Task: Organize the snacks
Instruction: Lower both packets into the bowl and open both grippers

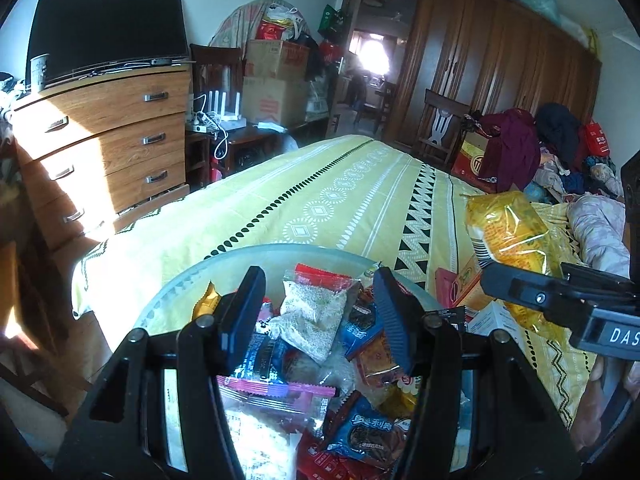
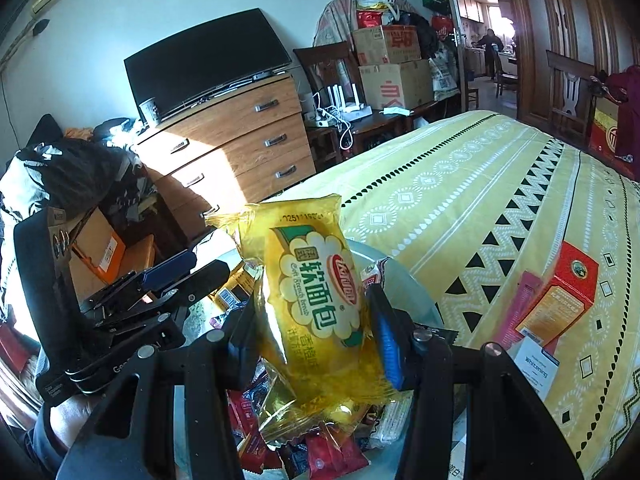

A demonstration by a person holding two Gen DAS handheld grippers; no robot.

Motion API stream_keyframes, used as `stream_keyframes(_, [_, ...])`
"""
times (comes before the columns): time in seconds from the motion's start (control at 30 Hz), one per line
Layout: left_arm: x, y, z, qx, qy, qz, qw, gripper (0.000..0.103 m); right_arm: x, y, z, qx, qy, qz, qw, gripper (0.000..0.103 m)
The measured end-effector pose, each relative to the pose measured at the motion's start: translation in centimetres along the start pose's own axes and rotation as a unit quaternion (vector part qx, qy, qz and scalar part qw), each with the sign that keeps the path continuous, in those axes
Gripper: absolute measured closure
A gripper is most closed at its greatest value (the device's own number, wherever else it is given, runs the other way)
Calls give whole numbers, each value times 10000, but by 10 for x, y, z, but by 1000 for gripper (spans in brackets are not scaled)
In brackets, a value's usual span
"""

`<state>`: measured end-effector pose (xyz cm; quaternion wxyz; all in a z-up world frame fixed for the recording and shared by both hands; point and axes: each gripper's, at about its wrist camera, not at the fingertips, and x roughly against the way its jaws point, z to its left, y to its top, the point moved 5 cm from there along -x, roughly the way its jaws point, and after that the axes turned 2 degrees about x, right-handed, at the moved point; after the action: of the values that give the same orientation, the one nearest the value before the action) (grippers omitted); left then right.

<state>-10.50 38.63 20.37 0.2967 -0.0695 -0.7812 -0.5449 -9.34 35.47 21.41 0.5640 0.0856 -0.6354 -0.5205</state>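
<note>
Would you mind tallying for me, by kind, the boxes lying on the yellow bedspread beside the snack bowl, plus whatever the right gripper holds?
Red-and-orange cardboard box: 1
Pink flat carton: 1
White box printed "Whitening": 1
Yellow soft-bread packet in the right gripper: 1
Total: 4

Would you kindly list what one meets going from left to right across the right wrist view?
Left hand-held gripper → yellow bread packet held upright by the right hand-held gripper → pink box → red and orange box on the bedspread.
</note>
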Motion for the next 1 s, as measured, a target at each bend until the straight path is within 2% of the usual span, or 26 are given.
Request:
stream_keyframes(0.47, [-9,-1,9,28,175,167,9997,44,-48,4,-1,164,78,650,9977,51])
stream_keyframes(0.63, [-10,-2,14,61,241,197,9995,34,-64,1,0,116,90,793,9967,44])
stream_keyframes(0.83, [-10,-2,14,57,338,212,9992,20,-58,2,1,85,108,684,9976,38])
stream_keyframes(0.9, [-10,-2,13,61,405,221,9989,4,-49,3,2,88,115,586,9982,28])
stream_keyframes(1.0, [-8,-3,8,34,500,229,9985,0,-28,6,5,164,21,334,9993,21])
